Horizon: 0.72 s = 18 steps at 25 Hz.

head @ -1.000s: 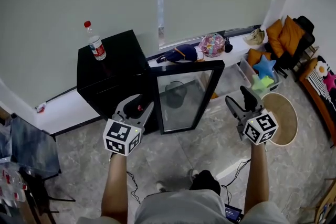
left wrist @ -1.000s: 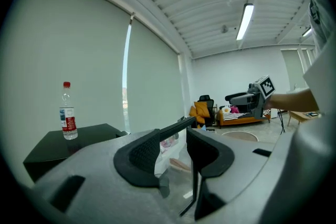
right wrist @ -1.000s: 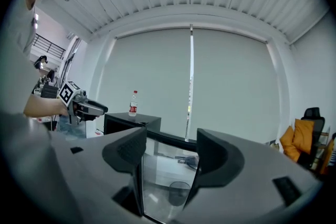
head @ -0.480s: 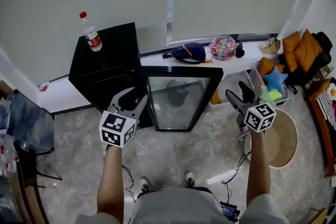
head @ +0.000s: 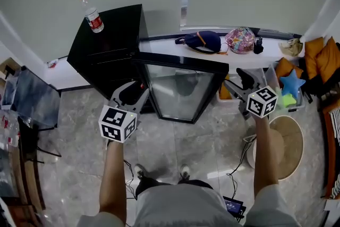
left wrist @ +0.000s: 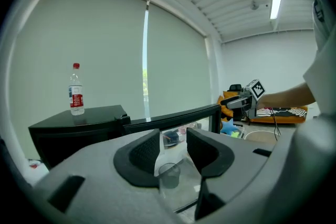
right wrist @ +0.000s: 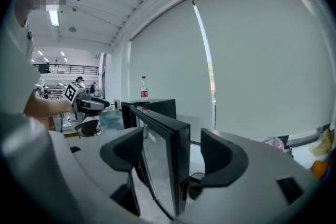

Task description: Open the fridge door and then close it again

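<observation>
1. Now your right gripper [head: 238, 85] has come in on the free edge of the door [head: 180, 90], right of centre in the head view. Its jaws have just been opening.
2. That edge [right wrist: 176, 165] stands between the spread jaws, and neither pad seems to press on it.
3. With the door already swung wide, opening looks done and closing is what remains.
4. The fridge [head: 106, 45] sits upper left, a bottle [head: 91, 13] on top.
5. Your left gripper [head: 135, 94] hangs near the hinge side, its jaws partly apart and empty; the door glass lies beyond them.
</observation>
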Available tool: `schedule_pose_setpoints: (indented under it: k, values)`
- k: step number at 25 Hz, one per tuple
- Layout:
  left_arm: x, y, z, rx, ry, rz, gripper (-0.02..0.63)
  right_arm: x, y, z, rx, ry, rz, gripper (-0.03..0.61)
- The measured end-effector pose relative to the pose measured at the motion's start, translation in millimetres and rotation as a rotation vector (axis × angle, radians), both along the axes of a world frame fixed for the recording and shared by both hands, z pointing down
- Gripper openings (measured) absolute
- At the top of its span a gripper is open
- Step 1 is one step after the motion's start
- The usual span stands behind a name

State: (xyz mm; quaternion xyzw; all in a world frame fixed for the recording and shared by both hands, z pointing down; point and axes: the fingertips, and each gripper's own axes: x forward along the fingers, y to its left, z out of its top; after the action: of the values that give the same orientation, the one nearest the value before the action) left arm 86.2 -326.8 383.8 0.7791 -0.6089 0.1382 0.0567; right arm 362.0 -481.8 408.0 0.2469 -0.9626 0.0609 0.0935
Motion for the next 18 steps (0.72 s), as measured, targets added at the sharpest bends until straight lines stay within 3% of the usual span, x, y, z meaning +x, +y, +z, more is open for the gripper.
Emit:
schedule_pose_setpoints:
  k: [6, 12, 18]
  values:
    - [-3, 9, 5, -0.014, -0.006, -0.068, 0.161, -21, -20, 27, -0.053, 0.032, -0.083, 0.322]
    - [3, 20, 17, -0.043, -0.020, -0.076, 0.161, -36, -35, 41, -0.065, 0.063, -0.118, 0.321]
    - [6, 32, 35, -0.069, 0.008, -0.088, 0.161, -45, -30, 45, -0.068, 0.056, -0.136, 0.242]
